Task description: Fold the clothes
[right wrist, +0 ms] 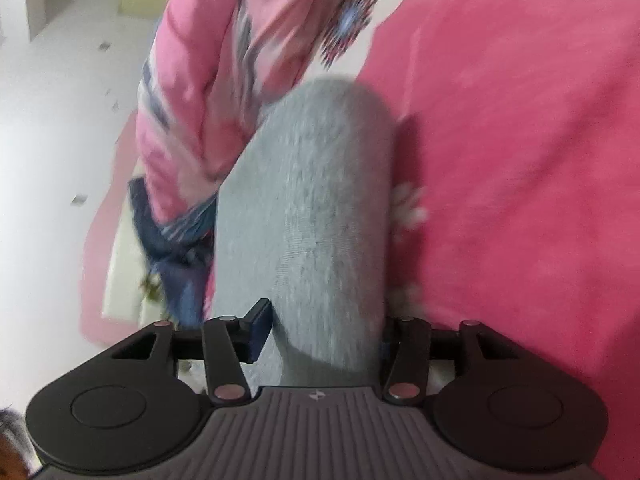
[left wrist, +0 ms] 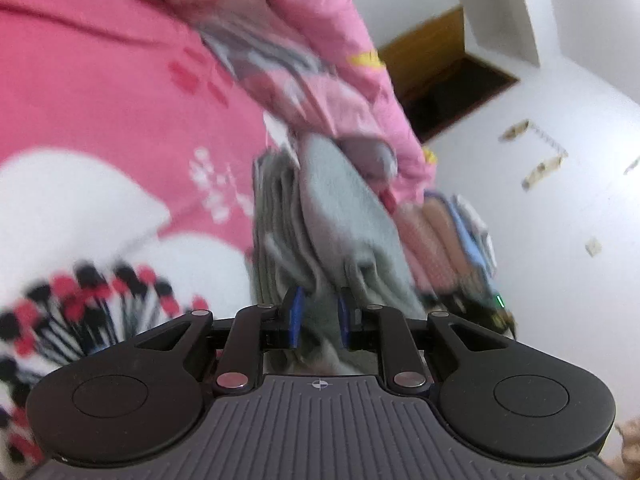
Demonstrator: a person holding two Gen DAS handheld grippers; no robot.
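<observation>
Grey cloth (right wrist: 316,216) runs lengthwise from bottom centre toward the upper middle of the right view, lying between the right gripper's (right wrist: 324,336) parted jaws on the pink bed (right wrist: 520,160). The left gripper (left wrist: 318,316) clamps its bunched end.

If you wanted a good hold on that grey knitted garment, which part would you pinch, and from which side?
Probably the bunched edge of the grey knitted garment, where the left gripper has it pinched: the stacked folds give something thick to bite. Come in end-on along its length. The broad smooth stretch between the right gripper fingers looks too wide to pinch well.
</observation>
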